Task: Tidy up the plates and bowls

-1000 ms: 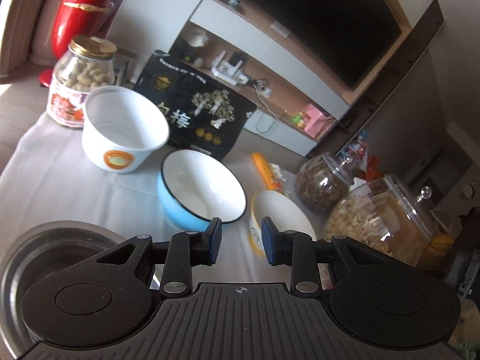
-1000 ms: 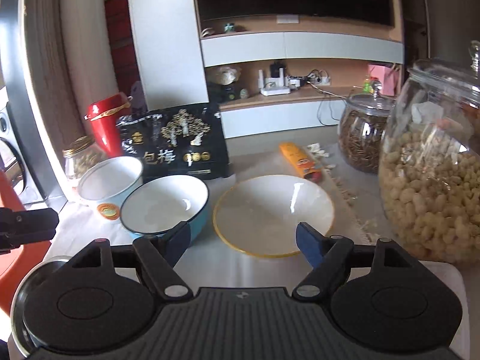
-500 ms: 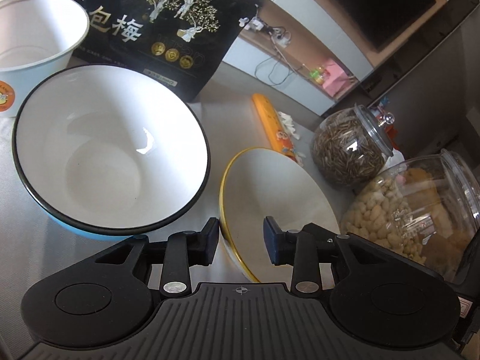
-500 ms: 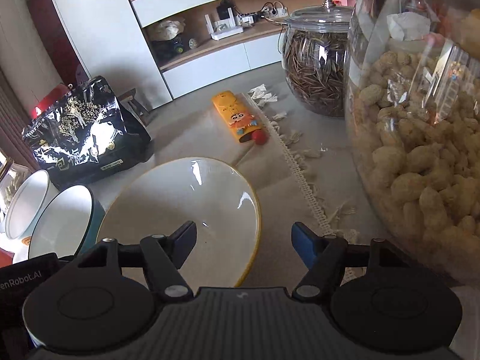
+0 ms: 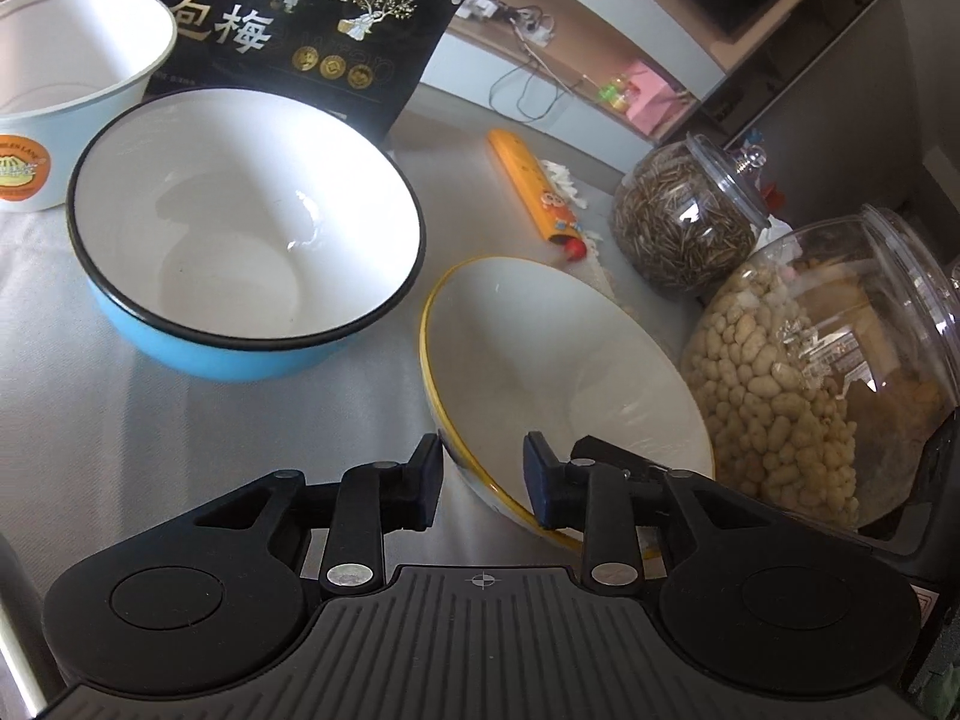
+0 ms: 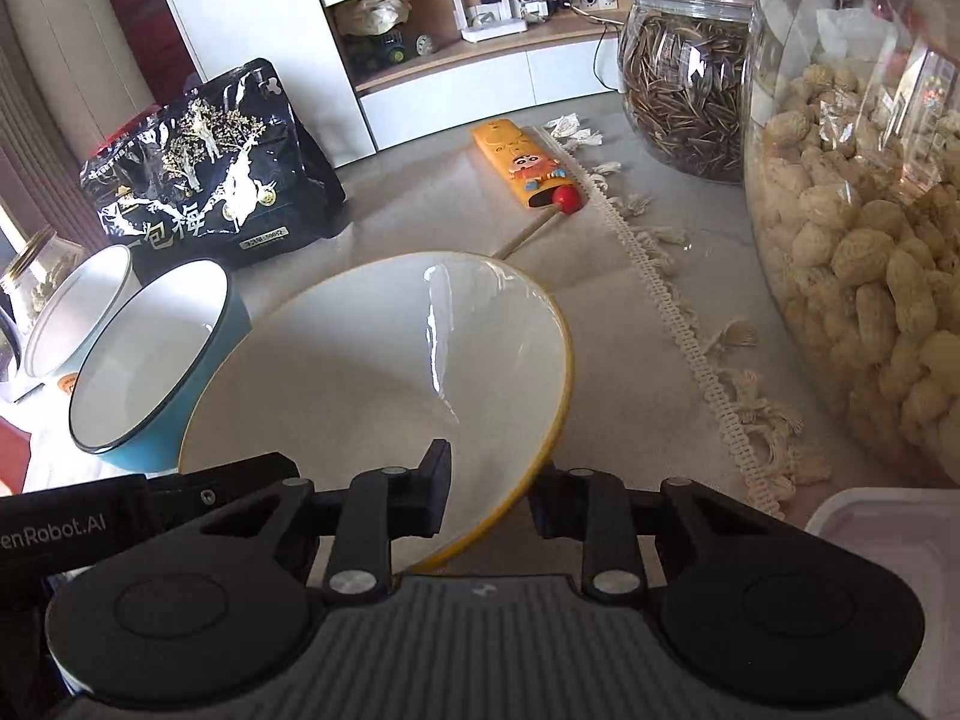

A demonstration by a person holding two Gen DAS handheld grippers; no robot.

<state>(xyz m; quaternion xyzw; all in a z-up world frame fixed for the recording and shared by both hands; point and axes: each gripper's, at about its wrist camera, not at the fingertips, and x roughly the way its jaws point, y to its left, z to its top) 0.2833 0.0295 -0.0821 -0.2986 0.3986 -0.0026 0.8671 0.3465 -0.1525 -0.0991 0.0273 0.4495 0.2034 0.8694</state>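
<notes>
A yellow-rimmed white bowl (image 5: 558, 372) sits on the table, also in the right wrist view (image 6: 384, 354). My left gripper (image 5: 483, 480) straddles its near-left rim, one finger outside and one inside, with a gap. My right gripper (image 6: 492, 495) straddles its near-right rim, narrowly open. A blue bowl with a white inside (image 5: 240, 228) stands to the left, also in the right wrist view (image 6: 150, 360). A white bowl with an orange label (image 5: 66, 84) stands farther left, also in the right wrist view (image 6: 78, 306).
A black snack bag (image 5: 300, 18) stands behind the bowls. An orange case (image 6: 516, 165) lies behind the yellow bowl. A seed jar (image 5: 684, 222) and a large peanut jar (image 6: 864, 198) stand at the right. A white lidded box (image 6: 888, 540) is at the near right.
Both grippers moved down to the yellow-rimmed bowl. The left gripper's fingers now straddle its rim. The right gripper narrowed from wide open around the opposite rim.
</notes>
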